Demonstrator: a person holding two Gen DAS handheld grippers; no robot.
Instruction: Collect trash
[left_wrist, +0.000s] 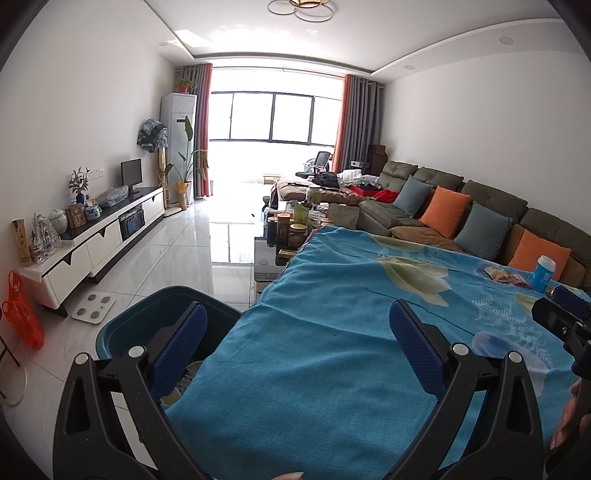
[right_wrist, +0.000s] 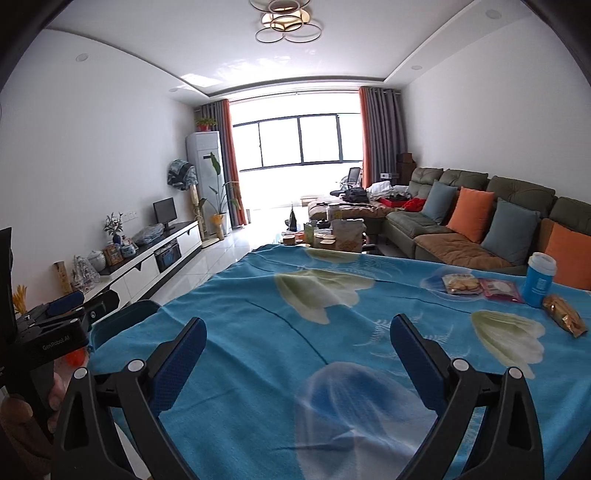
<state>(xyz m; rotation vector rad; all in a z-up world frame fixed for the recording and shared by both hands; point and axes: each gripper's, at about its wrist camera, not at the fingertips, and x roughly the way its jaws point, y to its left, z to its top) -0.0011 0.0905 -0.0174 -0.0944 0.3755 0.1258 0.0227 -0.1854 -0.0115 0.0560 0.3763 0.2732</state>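
Two grippers hang over a blue flowered cloth (right_wrist: 258, 325) on a table in a living room with a grey sofa (right_wrist: 461, 221). The left gripper (left_wrist: 297, 339) and right gripper (right_wrist: 298, 341) both have their jaws spread, holding nothing. On the cloth's far right lie a biscuit packet (right_wrist: 460, 283), a pink wrapper (right_wrist: 500, 290), a blue cup (right_wrist: 540, 280) and a golden wrapper (right_wrist: 565, 319). Only the left view looks into the blue bin (left_wrist: 147, 325) beside the table; something pale, perhaps trash, lies inside.

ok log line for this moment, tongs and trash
left tongs open, empty | right tongs open, empty | snack packets, blue cup on blanket | bin at table's left
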